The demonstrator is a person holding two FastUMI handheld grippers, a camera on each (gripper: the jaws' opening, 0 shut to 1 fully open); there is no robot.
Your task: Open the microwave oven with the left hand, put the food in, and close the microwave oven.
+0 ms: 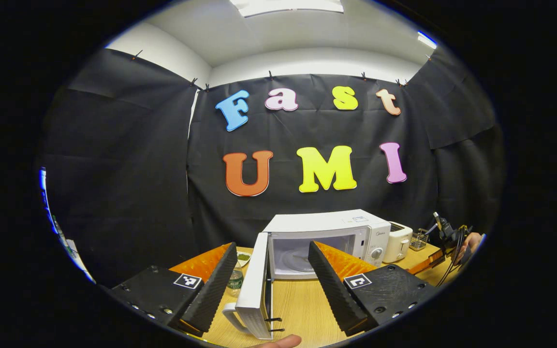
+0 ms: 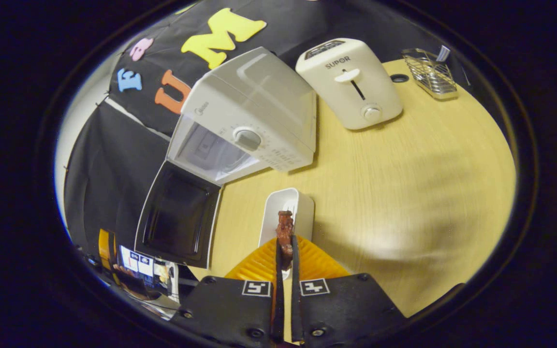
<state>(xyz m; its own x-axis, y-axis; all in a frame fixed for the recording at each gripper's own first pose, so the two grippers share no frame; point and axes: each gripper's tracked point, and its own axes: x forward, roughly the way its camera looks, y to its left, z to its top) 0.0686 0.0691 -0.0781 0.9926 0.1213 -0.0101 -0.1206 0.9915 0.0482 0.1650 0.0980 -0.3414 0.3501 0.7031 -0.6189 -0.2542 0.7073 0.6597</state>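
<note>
With the microwave (image 2: 247, 121) door (image 2: 177, 215) swung open, the right gripper (image 2: 285, 249), its fingers pinched on a brown piece of food (image 2: 285, 232) above a white dish (image 2: 285, 212), sits just near of the cavity, while the left gripper (image 1: 271, 275) hangs wide and empty.

Here is the table (image 2: 404, 183), a pale wood-grain top. The white microwave (image 2: 254, 111) sits on it near the booth's back cloth, its door (image 2: 179, 217) swung wide open. Just beside the microwave stands a cream toaster (image 2: 351, 82), and past that, near the table's far edge, a small wire basket (image 2: 429, 72). In front of the microwave a white oblong dish (image 2: 288, 212) rests on the wood. Over in the left gripper view, on the microwave's other side, a small plastic bottle (image 1: 234, 280) stands upright, with a little white bowl (image 1: 243, 257) of something green behind it.
</note>
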